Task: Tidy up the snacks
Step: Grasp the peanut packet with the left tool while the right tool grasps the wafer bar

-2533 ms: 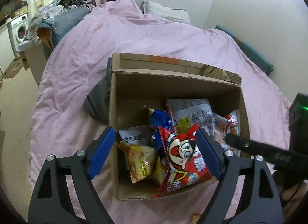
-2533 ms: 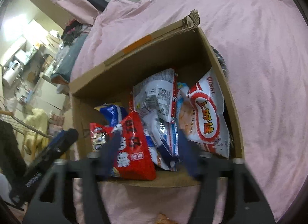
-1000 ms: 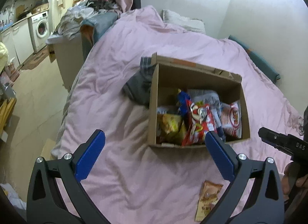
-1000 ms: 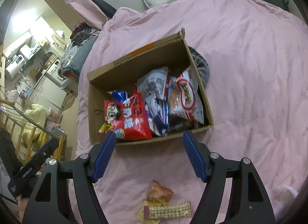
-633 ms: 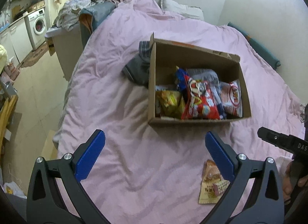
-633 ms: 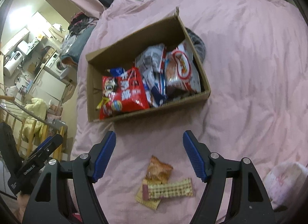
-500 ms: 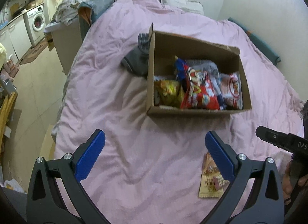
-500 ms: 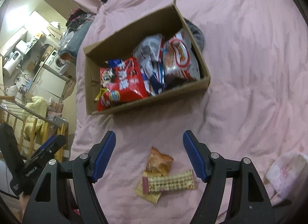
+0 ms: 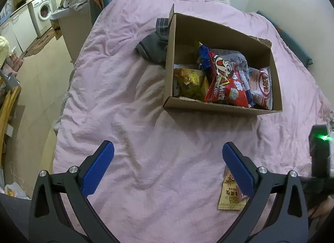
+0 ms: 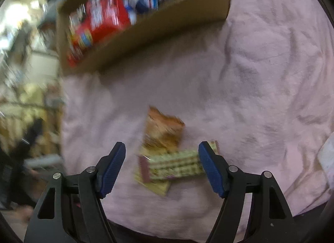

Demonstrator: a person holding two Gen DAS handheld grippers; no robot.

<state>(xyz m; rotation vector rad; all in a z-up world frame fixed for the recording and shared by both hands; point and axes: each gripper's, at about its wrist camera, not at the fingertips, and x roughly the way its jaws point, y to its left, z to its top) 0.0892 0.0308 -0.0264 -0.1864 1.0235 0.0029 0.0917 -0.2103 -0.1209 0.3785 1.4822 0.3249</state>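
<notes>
An open cardboard box stands on the pink bed cover, filled with snack bags standing on edge. In it a red milk candy bag leans in the middle, a yellow bag is at its left, and a white bag with a red ring is at the right wall. Nearer, well apart from the box, loose snacks lie flat on the cover: an orange-brown packet, and a long wafer bar lying across a yellowish packet.
</notes>
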